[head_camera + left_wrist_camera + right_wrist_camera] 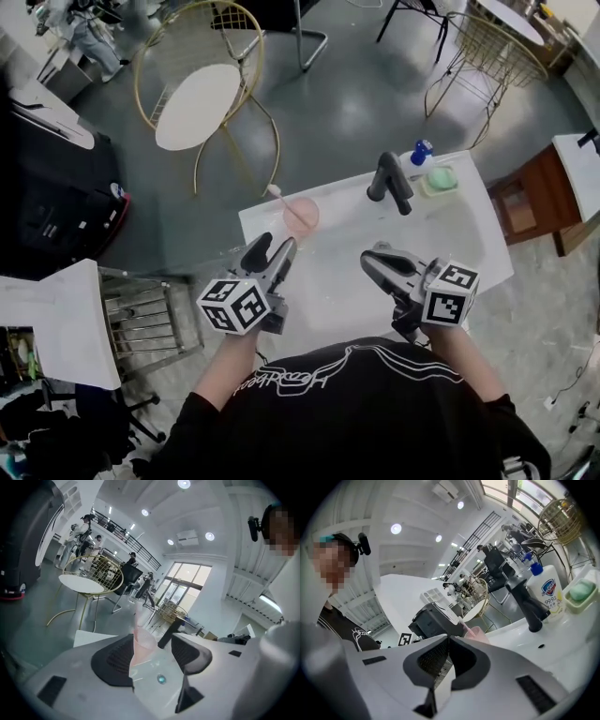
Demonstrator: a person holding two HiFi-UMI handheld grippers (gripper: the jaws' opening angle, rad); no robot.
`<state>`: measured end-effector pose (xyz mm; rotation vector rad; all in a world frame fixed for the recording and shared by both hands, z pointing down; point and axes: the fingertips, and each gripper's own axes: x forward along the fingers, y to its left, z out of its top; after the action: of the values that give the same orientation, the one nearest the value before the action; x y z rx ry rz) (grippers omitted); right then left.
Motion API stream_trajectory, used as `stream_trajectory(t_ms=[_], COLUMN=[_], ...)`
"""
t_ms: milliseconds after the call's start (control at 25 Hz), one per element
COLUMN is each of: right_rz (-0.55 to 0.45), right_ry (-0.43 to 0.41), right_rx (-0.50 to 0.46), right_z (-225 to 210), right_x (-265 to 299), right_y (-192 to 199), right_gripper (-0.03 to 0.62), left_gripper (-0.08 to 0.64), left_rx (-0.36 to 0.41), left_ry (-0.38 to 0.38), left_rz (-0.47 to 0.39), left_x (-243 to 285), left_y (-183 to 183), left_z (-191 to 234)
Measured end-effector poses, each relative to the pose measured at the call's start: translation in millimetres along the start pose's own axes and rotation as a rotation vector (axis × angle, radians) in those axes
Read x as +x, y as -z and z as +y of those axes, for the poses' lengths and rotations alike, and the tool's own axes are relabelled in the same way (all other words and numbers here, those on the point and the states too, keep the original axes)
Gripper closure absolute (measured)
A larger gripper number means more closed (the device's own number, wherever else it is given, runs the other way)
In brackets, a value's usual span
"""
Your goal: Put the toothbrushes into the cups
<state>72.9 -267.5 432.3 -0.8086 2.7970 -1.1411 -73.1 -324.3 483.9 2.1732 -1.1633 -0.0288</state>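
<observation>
A pink cup (302,217) stands at the back left of the white sink counter (469,253), with a pink-and-white toothbrush (280,199) leaning out of it to the upper left. My left gripper (274,248) is just in front of the cup and open. In the left gripper view the cup (143,645) shows in the gap between the jaws of that gripper (152,641), untouched. My right gripper (372,259) hovers over the basin, shut on nothing, its tips meeting in the right gripper view (449,638). There the cup (478,632) and toothbrush (465,625) lie beyond it.
A black faucet (389,180) rises at the back of the sink, with a soap bottle (419,155) and a green soap in a dish (440,178) beside it. A gold wire chair (202,98) stands beyond the counter, a metal rack (141,314) left, a wooden cabinet (530,202) right.
</observation>
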Motion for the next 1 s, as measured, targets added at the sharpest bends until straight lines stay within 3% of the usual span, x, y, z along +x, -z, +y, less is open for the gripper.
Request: stream_trajectory(t_ms=[200, 280, 560, 760, 1000], right_rz=[-0.016, -0.028, -0.023, -0.039, -0.052], right_ry=[-0.01, -0.026, -0.016, -0.05, -0.079], right_rx=[-0.034, -0.025, -0.119, -0.16, -0.188], right_z=[38, 56, 110, 151, 185], right_x=[-1, -1, -3, -12, -18], right_y=[12, 18, 47, 65, 86], right_gripper=[0.565, 0.565, 0.565, 0.565, 0.565], left_gripper=[0.355, 0.385, 0.536, 0.554, 0.555], left_rx=[-0.144, -0.164, -0.026, 0.05, 0.094], left_ry=[0.093, 0.133, 0.32, 0.403, 0.433], left_rz=[0.028, 0.033, 0.056, 0.019, 0.016], left_x=[-46, -66, -132, -177, -207], left_y=[11, 13, 19, 16, 27], left_z=[-25, -37, -104, -139, -157])
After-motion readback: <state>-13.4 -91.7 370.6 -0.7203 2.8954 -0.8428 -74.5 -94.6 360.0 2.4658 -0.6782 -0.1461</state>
